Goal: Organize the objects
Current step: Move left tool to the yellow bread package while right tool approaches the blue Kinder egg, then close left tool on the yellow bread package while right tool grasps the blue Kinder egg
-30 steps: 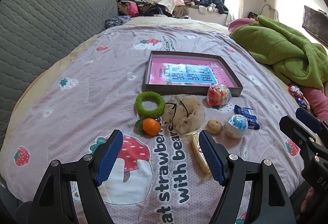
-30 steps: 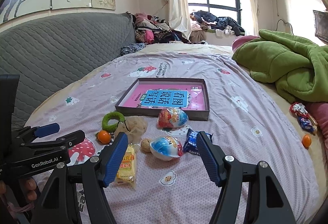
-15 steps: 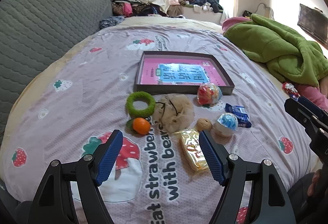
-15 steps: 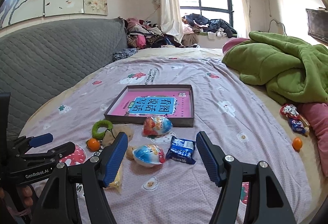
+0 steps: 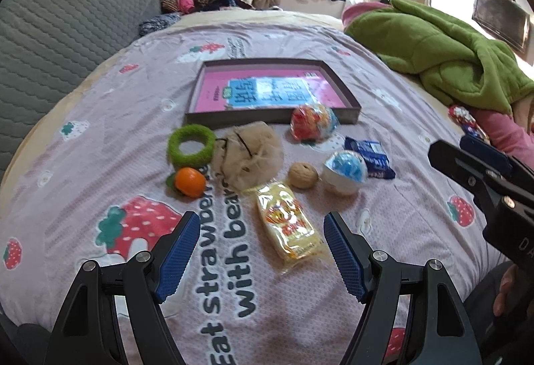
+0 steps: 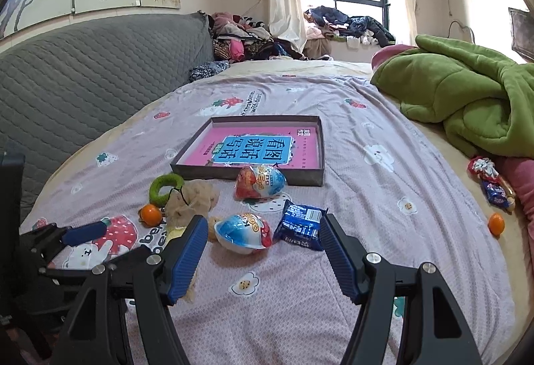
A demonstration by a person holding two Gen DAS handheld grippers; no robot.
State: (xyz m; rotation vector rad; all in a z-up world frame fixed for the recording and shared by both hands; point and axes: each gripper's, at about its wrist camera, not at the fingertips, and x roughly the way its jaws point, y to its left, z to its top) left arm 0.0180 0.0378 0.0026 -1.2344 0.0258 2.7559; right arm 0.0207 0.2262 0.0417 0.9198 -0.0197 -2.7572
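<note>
A dark shallow box [image 5: 347, 98] [image 6: 322, 148] with a pink book inside lies on the bed. In front of it lie a green ring [image 5: 191, 148], an orange [image 5: 190, 181], a beige mesh pouch [image 5: 248, 154], a walnut [image 5: 302, 175], a yellow snack packet [image 5: 288, 226], a blue egg toy [image 5: 345, 172] [image 6: 243, 233], a red egg toy [image 5: 312, 121] [image 6: 260, 186] and a blue wrapper [image 5: 370, 156] [image 6: 300, 225]. My left gripper [image 5: 260, 251] is open, above the yellow packet's near end. My right gripper [image 6: 262, 260] is open, just short of the blue egg toy.
A green blanket [image 6: 467, 98] is heaped at the right. A grey quilted headboard [image 6: 83, 64] runs along the left. Candy wrappers [image 6: 490, 178] and a second orange [image 6: 495, 224] lie at the right edge. Clothes are piled by the window.
Both grippers have pulled back and shifted; the objects now sit a little farther off and more centred. Both stayed open. Nothing on the bed moved.
</note>
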